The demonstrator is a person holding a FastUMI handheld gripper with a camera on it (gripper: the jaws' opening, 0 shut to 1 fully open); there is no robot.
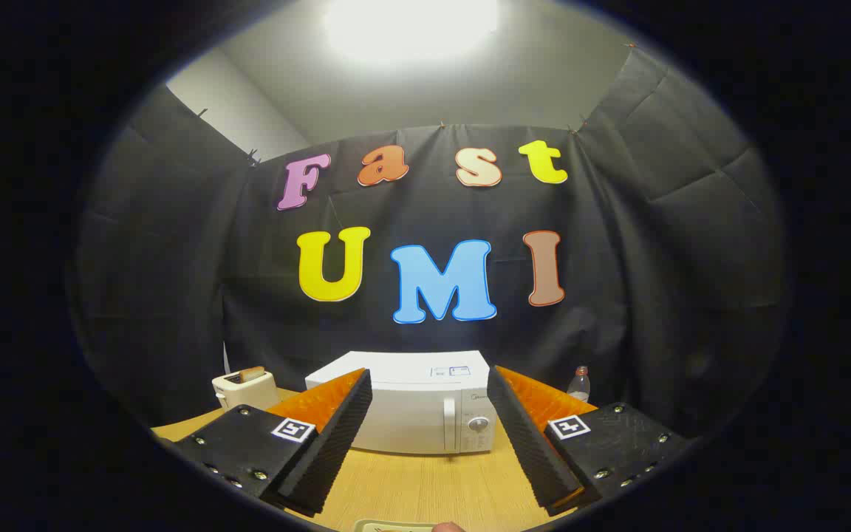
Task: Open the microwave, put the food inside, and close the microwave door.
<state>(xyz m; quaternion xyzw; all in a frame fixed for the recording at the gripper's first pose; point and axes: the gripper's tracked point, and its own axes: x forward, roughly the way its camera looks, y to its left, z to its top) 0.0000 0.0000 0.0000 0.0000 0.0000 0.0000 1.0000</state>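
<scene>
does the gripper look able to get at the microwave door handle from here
Probably yes. The gripper has its jaws open with nothing between them, and the microwave, door closed, sits beyond them across bare table. The toaster and bottle stand off to the sides.

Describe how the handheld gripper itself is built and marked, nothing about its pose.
The gripper has two long wedge-shaped fingers with ribbed, sawtooth-textured inner pads. Each sits on a flat plate fastened with small round screws, and each plate carries a square black-and-white tag marker.
</scene>
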